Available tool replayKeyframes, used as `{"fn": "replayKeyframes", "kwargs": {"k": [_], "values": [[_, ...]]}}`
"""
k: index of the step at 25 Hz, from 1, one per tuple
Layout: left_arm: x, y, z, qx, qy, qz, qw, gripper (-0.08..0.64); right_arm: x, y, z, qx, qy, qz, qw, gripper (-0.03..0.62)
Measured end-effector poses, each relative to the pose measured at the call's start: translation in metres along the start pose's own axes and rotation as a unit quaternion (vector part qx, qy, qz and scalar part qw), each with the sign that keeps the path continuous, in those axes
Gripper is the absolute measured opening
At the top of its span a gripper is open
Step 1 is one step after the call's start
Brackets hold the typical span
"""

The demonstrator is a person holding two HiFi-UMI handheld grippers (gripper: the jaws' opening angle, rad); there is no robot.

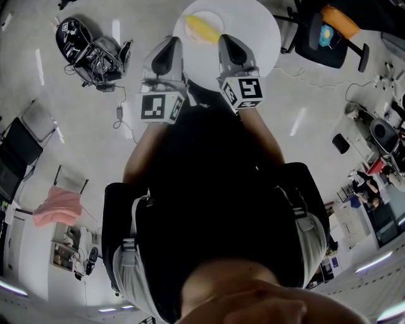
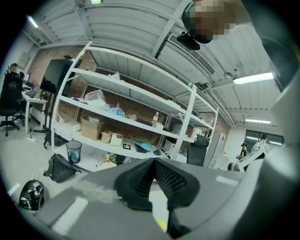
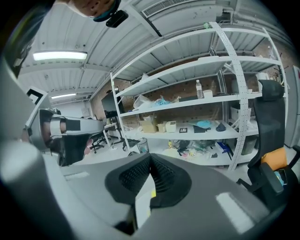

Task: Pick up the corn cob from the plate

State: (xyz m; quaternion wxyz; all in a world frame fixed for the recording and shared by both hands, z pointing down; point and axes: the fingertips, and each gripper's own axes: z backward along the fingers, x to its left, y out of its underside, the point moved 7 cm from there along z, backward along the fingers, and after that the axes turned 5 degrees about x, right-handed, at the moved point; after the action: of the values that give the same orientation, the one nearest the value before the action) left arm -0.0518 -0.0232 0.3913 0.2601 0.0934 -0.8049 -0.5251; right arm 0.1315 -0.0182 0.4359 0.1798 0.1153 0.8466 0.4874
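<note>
One round white table (image 1: 254, 31) is counted at the far side, and on it one plate (image 1: 213, 18) and one corn cob (image 1: 199, 26). Two tongs are counted: the left tongs (image 1: 169, 43) and the right tongs (image 1: 228, 42). One pink cloth (image 1: 57, 205) is counted at the left.

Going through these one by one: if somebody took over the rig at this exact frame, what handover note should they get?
Left gripper: jaws shut, empty, near the table's near edge.
Right gripper: jaws shut, empty, beside it.
Corn cob lies on the white plate on the round white table, just ahead of both grippers.
Done: nothing gripped yet.
Left: open one gripper, close on the cob, lift it off the plate.
</note>
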Motion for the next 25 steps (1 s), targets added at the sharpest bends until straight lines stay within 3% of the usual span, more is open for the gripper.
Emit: {"fn": "replayKeyframes", "kwargs": {"k": [25], "values": [[0.026,0.019,-0.040,0.026,-0.012,0.033,0.9990,0.000,-0.020,0.058,-0.059,0.123,-0.022,0.023,0.992,0.071]]}}
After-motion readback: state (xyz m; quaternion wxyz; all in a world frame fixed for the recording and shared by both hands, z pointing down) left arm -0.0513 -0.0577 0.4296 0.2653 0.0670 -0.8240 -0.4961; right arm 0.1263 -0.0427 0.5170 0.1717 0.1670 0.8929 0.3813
